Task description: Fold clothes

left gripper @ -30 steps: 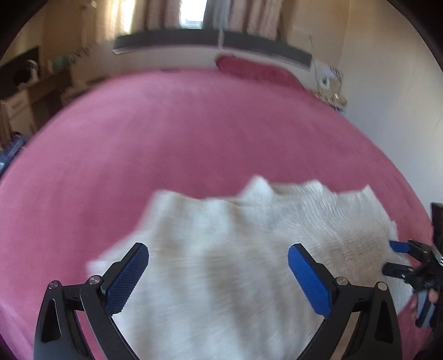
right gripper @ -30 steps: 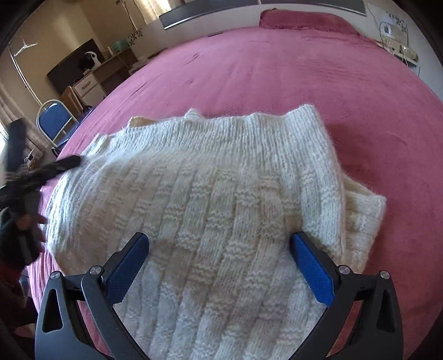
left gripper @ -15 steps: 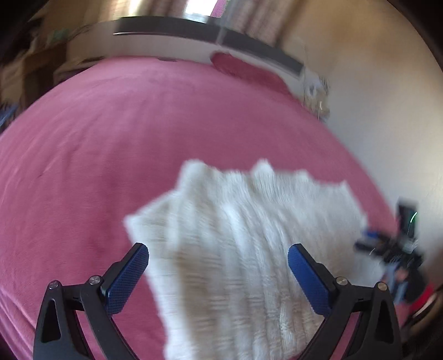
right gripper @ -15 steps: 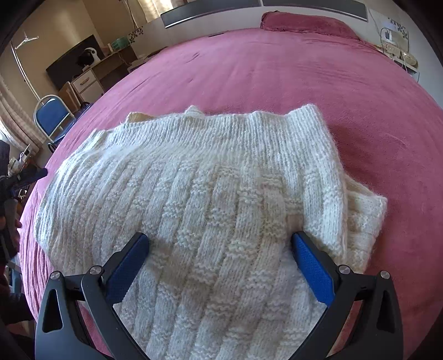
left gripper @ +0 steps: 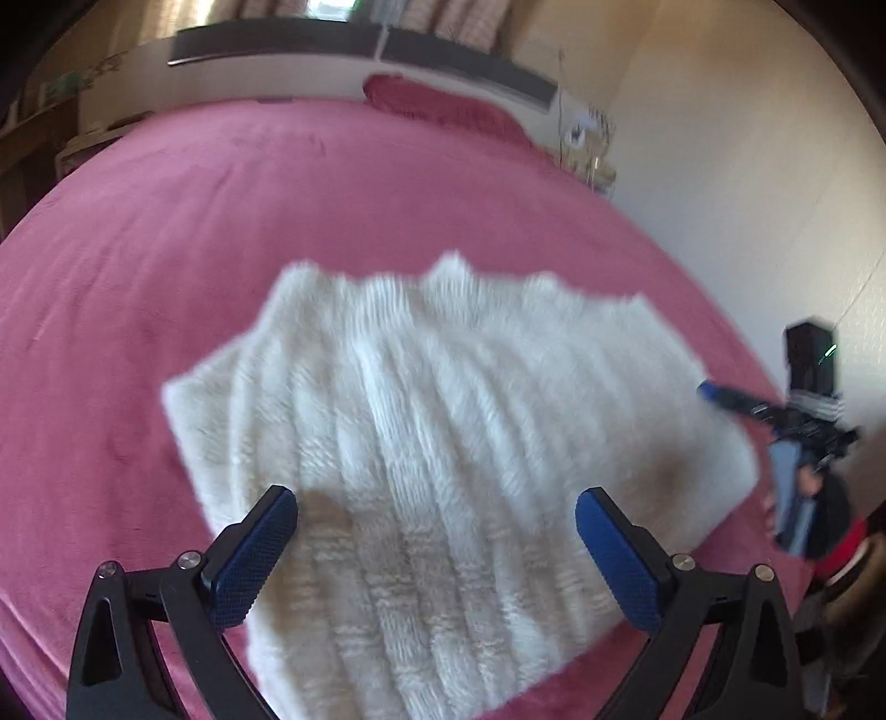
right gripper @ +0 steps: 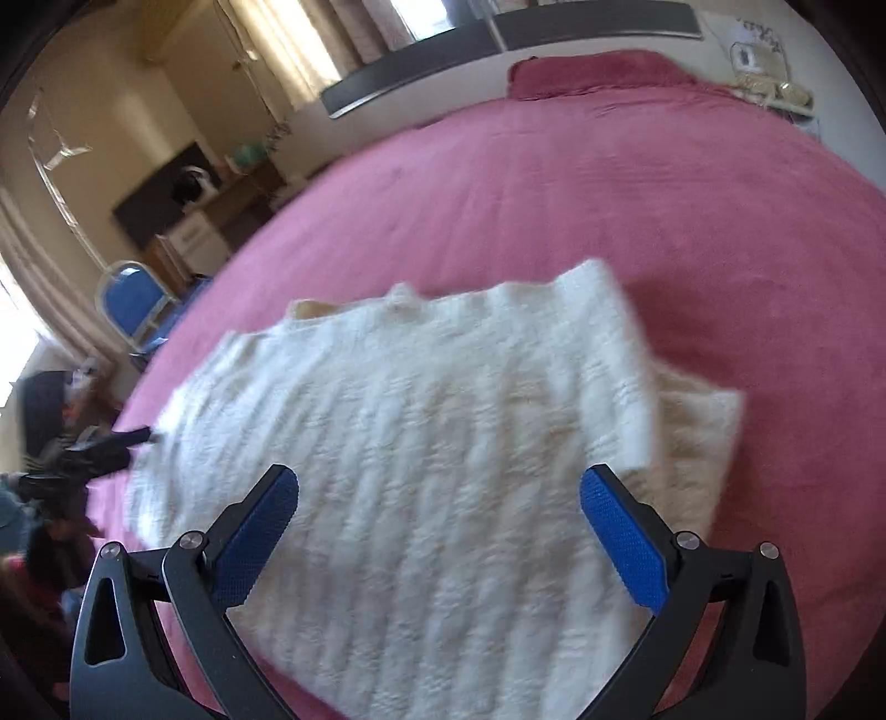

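**Ana:** Cream wool, a knitted sweater (left gripper: 443, 443), folded into a rough rectangle and lying flat on the pink bedspread (left gripper: 221, 221). It sits toward the near side of the bed.

**Ben:** How do its edges lie?

**Ana:** From the left wrist camera, the far edge is wavy with small peaks, and the left corner juts out onto the pink. From the right wrist camera the sweater (right gripper: 415, 471) shows a top layer whose right edge stops short, so a strip of the lower layer sticks out beside it on the right. Both views are blurred, so I cannot judge how neat the edges are.

**Ben:** And the tongs?

**Ana:** The left gripper (left gripper: 437, 554) is spread wide above the near part of the sweater, pinching nothing. The right gripper (right gripper: 440, 531) is likewise spread wide over the knit, with no wool between its blue pads (right gripper: 623, 540). In the left view the right gripper (left gripper: 736, 401) shows at the sweater's right edge.

**Ben:** Room to move?

**Ana:** Broad bare bedspread (right gripper: 609, 194) runs beyond the sweater up to a pink pillow (left gripper: 443, 105) at the headboard (left gripper: 360, 47). Pink also shows to the sweater's left and right. A blue chair (right gripper: 130, 302) and a dresser (right gripper: 188, 221) stand off the bed's left side, well apart from the sweater.
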